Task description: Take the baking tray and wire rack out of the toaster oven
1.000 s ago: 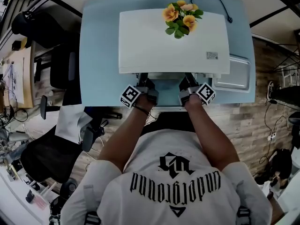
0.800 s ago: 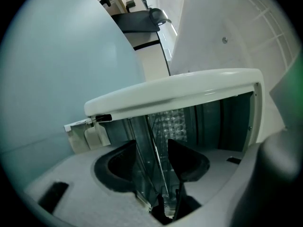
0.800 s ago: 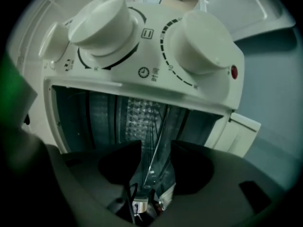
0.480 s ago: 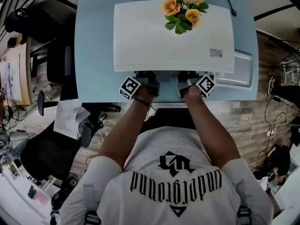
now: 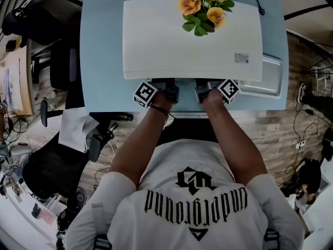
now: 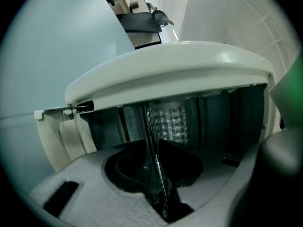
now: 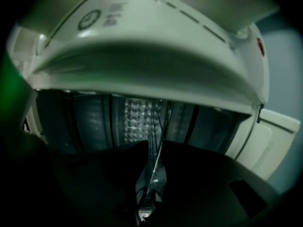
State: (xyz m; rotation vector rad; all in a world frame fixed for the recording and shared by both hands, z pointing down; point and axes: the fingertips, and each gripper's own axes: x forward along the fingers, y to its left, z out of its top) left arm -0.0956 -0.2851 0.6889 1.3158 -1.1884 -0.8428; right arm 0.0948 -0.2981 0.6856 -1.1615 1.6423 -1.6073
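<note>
The left gripper (image 6: 158, 195) and right gripper (image 7: 150, 190) are noted closing round a thin metal edge (image 6: 152, 141) at lower centre, not yet clamped; an uneven bite could jam it in the toaster oven (image 5: 192, 40).

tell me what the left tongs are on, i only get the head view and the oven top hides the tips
Observer: In the left gripper view the left tongs have a thin metal edge between them. They are closing, and a gap shows beside the edge.
Operator: and the right ones
Observer: The right tongs straddle a thin metal edge too, and they are also closing.
Operator: rack or tray
Observer: Can't tell. Only the edge shows, running back toward the embossed rear panel of the oven.
</note>
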